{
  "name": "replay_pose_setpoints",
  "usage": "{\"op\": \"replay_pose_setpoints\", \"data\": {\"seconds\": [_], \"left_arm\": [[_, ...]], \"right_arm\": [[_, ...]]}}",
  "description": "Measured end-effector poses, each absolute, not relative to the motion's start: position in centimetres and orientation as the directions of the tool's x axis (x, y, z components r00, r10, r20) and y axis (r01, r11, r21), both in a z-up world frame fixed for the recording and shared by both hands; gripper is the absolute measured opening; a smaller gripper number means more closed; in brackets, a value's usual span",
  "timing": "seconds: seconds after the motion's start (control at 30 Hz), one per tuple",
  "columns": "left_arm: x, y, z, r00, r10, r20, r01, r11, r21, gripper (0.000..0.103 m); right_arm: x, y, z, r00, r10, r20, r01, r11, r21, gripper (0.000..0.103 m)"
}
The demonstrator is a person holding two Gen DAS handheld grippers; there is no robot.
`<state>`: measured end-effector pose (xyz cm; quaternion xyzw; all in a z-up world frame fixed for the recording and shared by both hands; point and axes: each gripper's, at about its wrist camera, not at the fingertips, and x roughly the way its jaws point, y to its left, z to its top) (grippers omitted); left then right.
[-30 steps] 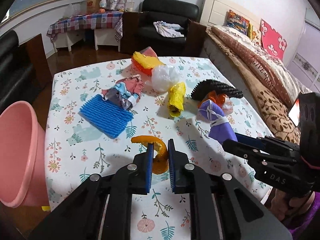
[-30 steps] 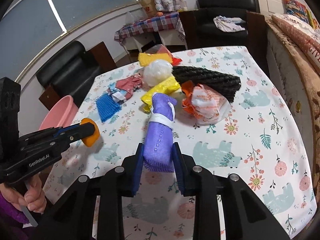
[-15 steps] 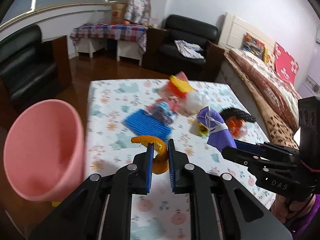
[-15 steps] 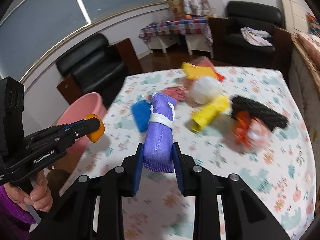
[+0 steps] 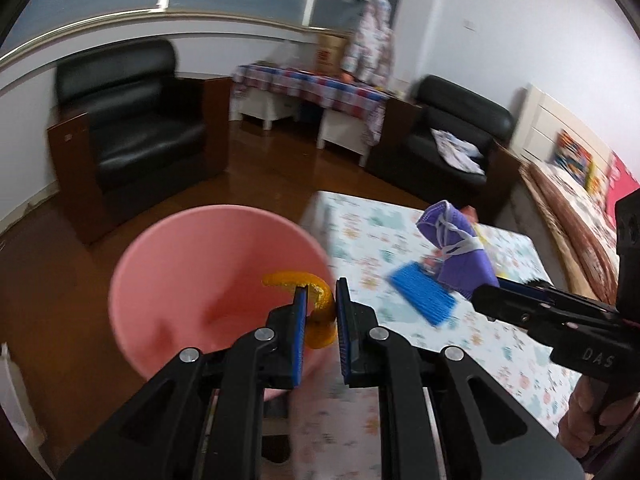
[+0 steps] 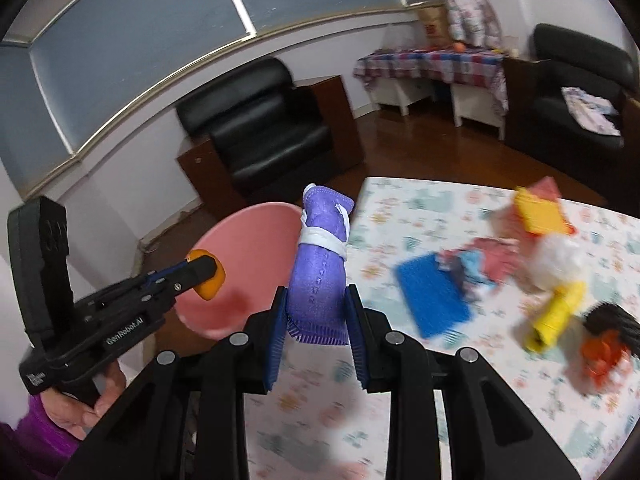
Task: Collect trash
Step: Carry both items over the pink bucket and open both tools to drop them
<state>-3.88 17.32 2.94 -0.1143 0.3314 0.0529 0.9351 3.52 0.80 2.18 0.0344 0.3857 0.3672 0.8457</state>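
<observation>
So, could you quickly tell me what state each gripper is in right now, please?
Left gripper: closed on the orange peel, in front of the pink bin.
Right gripper: closed on the purple rolled cloth.

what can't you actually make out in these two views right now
- Pink bin bottom: left wrist view, hidden by the left tool and its orange peel.
- Table trash near the blue mat: right wrist view, motion-blurred.
- Purple roll lower end: hidden between the right tool pads.
</observation>
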Motion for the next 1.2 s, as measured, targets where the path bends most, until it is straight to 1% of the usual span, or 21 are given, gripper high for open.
{"op": "replay_pose_setpoints", "data": {"seconds": [0.2, 0.43, 0.63, 0.87, 1.07, 1.17, 1.2], "left_arm": [[-5.0, 20.7, 2.6, 0.766, 0.101, -0.635, -0.275, 0.944, -0.182, 0.014], [-5.0, 22.7, 1.8, 0.751, 0.14, -0.645, -0.334, 0.924, -0.189, 0.014], [-4.5, 23.7, 1.0, 0.742, 0.13, -0.658, -0.348, 0.913, -0.213, 0.016], [-4.1, 24.8, -0.1, 0.729, 0.097, -0.678, -0.361, 0.895, -0.261, 0.019], [-4.5, 24.9, 0.0, 0.745, 0.12, -0.656, -0.356, 0.904, -0.238, 0.019], [-4.7, 24.8, 0.3, 0.755, 0.133, -0.642, -0.35, 0.91, -0.224, 0.02], [-4.7, 24.8, 0.3, 0.757, 0.138, -0.638, -0.353, 0.909, -0.222, 0.022]], "right_arm": [[4.3, 5.7, 2.3, 0.383, 0.67, -0.636, -0.637, 0.69, 0.344, 0.028], [4.9, 10.1, 0.8, 0.328, 0.668, -0.668, -0.661, 0.668, 0.343, 0.028], [5.5, 12.3, -1.1, 0.304, 0.65, -0.696, -0.663, 0.67, 0.335, 0.028], [5.6, 13.5, -1.8, 0.301, 0.638, -0.709, -0.671, 0.67, 0.318, 0.029], [5.3, 14.2, -2.1, 0.304, 0.627, -0.717, -0.686, 0.666, 0.293, 0.029], [5.1, 14.5, -2.1, 0.308, 0.627, -0.716, -0.69, 0.665, 0.286, 0.038], [5.2, 14.6, -2.1, 0.31, 0.628, -0.714, -0.69, 0.665, 0.286, 0.043]]}}
